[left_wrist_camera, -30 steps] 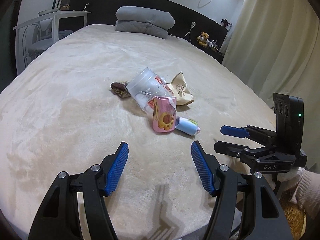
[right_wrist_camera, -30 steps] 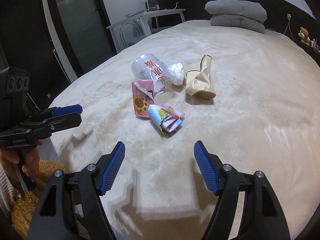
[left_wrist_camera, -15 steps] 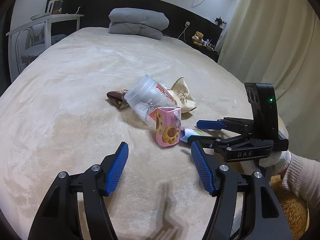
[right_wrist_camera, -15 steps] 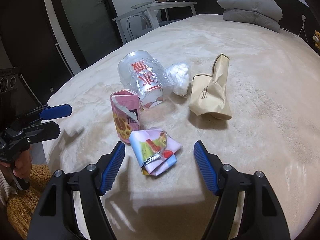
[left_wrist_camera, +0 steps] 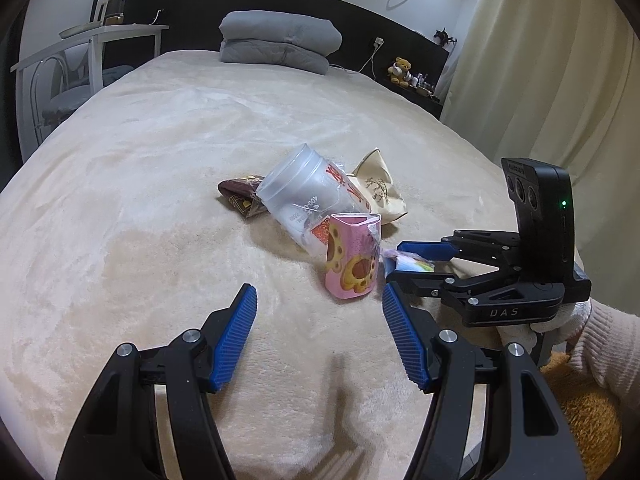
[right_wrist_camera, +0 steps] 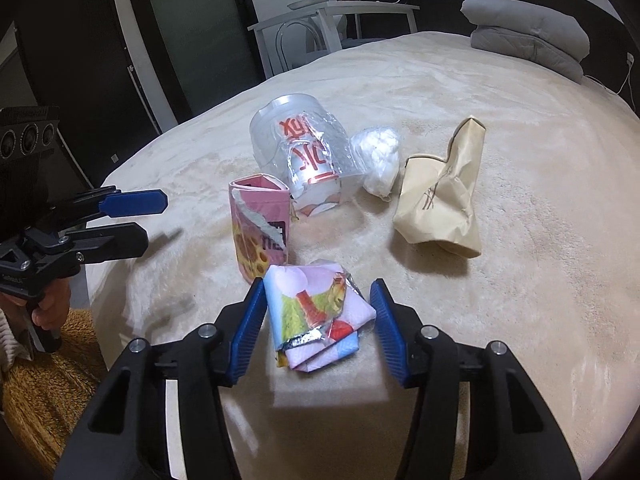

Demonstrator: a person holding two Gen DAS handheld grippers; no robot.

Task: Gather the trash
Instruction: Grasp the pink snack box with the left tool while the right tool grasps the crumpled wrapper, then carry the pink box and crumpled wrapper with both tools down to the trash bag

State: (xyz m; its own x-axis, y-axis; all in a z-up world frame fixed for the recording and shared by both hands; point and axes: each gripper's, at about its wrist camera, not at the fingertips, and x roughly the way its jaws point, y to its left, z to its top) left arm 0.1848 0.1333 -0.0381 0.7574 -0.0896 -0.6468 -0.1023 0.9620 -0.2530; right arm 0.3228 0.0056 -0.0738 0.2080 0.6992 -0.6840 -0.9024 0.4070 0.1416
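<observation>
Trash lies in a cluster on the beige bed. A folded colourful wrapper [right_wrist_camera: 320,312] sits between the open jaws of my right gripper [right_wrist_camera: 318,312], which is not closed on it. Behind it stand a pink snack carton [right_wrist_camera: 260,228], a clear plastic cup [right_wrist_camera: 300,152], a white crumpled wad [right_wrist_camera: 378,160] and a tan paper bag [right_wrist_camera: 444,196]. In the left wrist view my left gripper [left_wrist_camera: 320,320] is open and empty, short of the pink carton [left_wrist_camera: 352,260], the cup [left_wrist_camera: 308,196], a brown wrapper [left_wrist_camera: 240,196] and the tan bag [left_wrist_camera: 380,192]. The right gripper [left_wrist_camera: 404,260] shows there around the colourful wrapper [left_wrist_camera: 412,264].
Grey folded pillows [left_wrist_camera: 280,44] lie at the bed's head. A white desk and chair [left_wrist_camera: 80,60] stand left of the bed, cream curtains [left_wrist_camera: 560,80] on the right. A brown rug [right_wrist_camera: 44,380] lies on the floor by the bed's edge.
Both grippers have moved forward toward the trash. The right gripper has advanced until its open jaws straddle the colourful wrapper. The left gripper has come closer to the pink carton.
</observation>
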